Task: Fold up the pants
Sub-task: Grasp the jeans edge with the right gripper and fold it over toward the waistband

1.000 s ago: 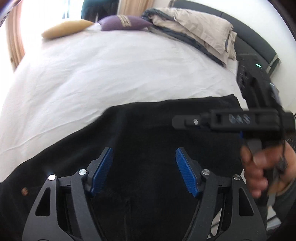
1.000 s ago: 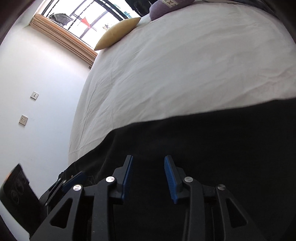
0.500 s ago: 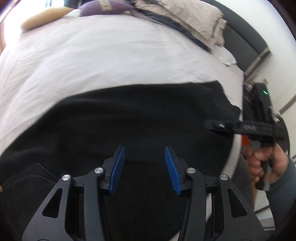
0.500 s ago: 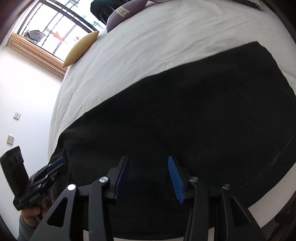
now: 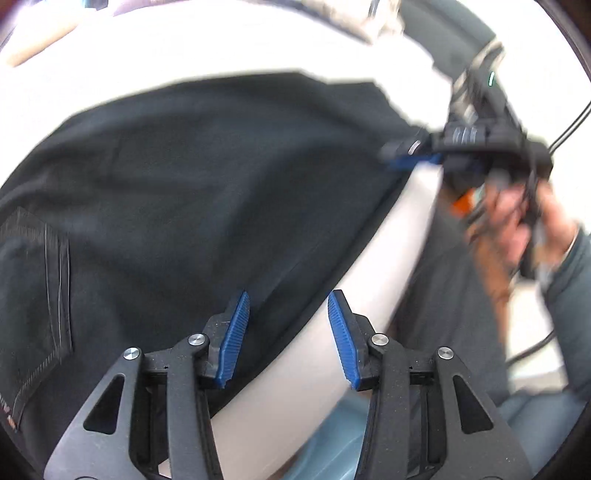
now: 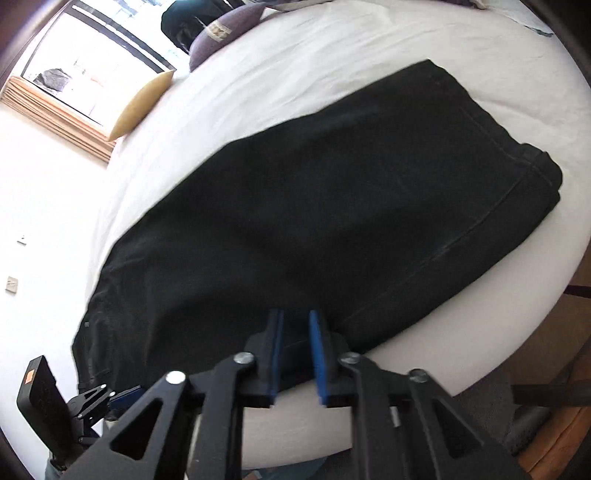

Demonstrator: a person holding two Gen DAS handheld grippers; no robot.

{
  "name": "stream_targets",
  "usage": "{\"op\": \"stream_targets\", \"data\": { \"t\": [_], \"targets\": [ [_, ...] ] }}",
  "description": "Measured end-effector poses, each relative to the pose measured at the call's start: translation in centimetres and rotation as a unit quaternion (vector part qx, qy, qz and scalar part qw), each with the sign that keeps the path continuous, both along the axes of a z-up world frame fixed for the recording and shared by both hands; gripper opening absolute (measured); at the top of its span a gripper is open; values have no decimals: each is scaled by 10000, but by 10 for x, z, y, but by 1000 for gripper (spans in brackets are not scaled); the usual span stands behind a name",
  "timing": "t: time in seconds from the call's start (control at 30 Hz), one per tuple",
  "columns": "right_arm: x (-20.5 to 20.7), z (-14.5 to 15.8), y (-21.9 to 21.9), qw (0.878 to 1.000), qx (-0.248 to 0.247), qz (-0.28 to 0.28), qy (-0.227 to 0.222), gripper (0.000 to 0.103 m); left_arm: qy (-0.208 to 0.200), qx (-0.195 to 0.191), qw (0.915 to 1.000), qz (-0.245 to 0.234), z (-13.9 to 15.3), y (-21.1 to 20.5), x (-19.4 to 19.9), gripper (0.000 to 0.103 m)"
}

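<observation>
Pants: we are seeing the black pants (image 6: 332,206) lying flat on the white bed (image 6: 332,62), spreading across its near part and reaching close to the near edge.
Pants detail: a stitched back pocket (image 5: 37,295) is showing at the left of the left wrist view; a seam is running along the near side in the right wrist view, and the far right corner is looking folded over in layers.
Left gripper: our left gripper (image 5: 288,336) is hovering over the near hem of the pants, its blue pads spread wide apart with nothing between them; the left pad is sitting over the black cloth and the right pad over the bare white sheet.
Right gripper: our right gripper (image 6: 295,354) is sitting at the near edge of the pants with its blue pads narrowly apart, and dark cloth is showing in the gap; we cannot tell whether the pads are pinching it or only hovering over it.
Right gripper from the left view: it is appearing blurred at the far right corner of the pants, with the right hand (image 5: 517,229) wrapping its handle.
Bed surroundings: a yellow pillow (image 6: 142,105) and a purple cushion (image 6: 221,33) are lying at the far side of the bed, near the window (image 6: 85,66).
</observation>
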State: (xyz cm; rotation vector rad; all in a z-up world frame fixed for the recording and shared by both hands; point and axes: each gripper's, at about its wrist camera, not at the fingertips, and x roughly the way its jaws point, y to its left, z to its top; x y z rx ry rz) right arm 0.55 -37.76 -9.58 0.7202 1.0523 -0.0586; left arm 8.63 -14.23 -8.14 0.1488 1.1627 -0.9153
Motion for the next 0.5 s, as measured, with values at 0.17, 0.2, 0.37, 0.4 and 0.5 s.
{"op": "stream_targets", "data": {
  "t": [0.17, 0.2, 0.37, 0.4, 0.5],
  "targets": [
    [30, -14, 10, 9993, -63, 205, 296, 33, 1677, -686, 9807, 728, -44, -17, 62, 44],
    [30, -18, 8, 9988, -56, 221, 423, 33, 1787, -710, 9792, 645, -50, -16, 60, 41],
    [-5, -14, -4, 9992, 116, 154, 352, 33, 1323, -221, 9908, -183, -38, -12, 10, 41],
    [-10, -11, -2, 9993, 162, 141, 304, 33, 1547, -244, 9872, -314, -40, -13, 4, 42],
    [-28, -1, -7, 9991, 387, 74, 128, 37, 1647, -201, 9854, -395, -49, -11, -8, 41]
  ]
}}
